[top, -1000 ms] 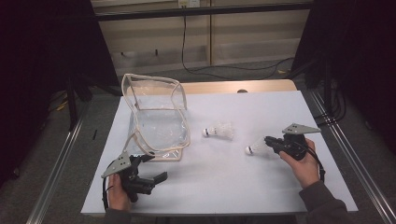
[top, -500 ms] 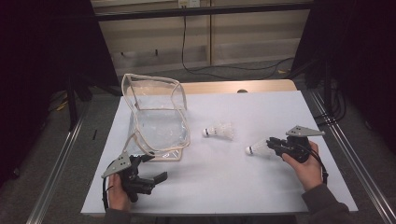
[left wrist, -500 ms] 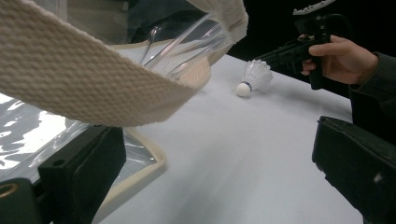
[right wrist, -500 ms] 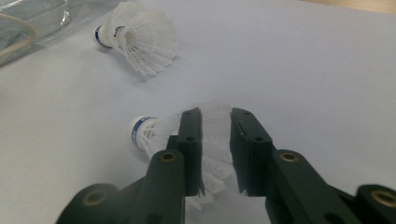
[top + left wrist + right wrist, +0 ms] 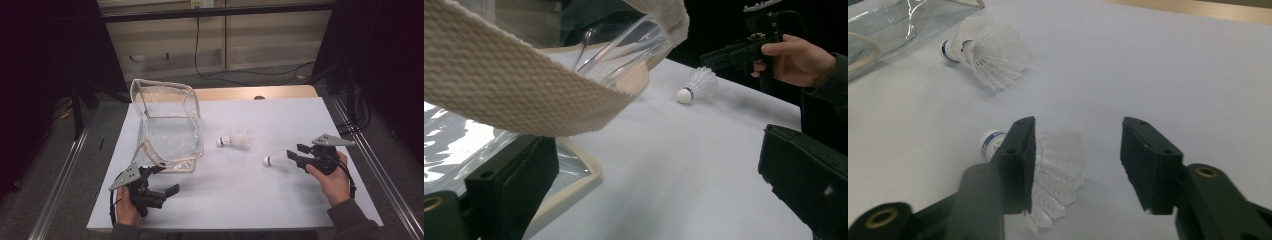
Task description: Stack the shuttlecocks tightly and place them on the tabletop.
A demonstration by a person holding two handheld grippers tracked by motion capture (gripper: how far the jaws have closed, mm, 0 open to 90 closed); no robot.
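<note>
Two white shuttlecocks lie on the white table. The nearer shuttlecock (image 5: 277,159) (image 5: 1058,165) rests right in front of my right gripper (image 5: 295,151) (image 5: 1078,150), which is open; its feathers reach in between the jaws and its cork points left. The farther shuttlecock (image 5: 235,141) (image 5: 985,50) lies by a clear plastic bag (image 5: 167,125) with beige trim. My left gripper (image 5: 166,179) (image 5: 659,175) is open at the bag's near corner, and the bag's beige strap (image 5: 524,85) hangs close above its left jaw. The left gripper view also shows a shuttlecock (image 5: 698,85) and the right gripper (image 5: 744,47) beyond it.
The white table sheet (image 5: 240,210) has bare room between the two hands. A wooden strip (image 5: 250,93) runs along its far edge. Metal rails (image 5: 60,185) flank the table on both sides, and cables lie on the floor behind.
My right gripper has shifted slightly to the right beside the near shuttlecock. The left gripper, the bag and both shuttlecocks have not moved.
</note>
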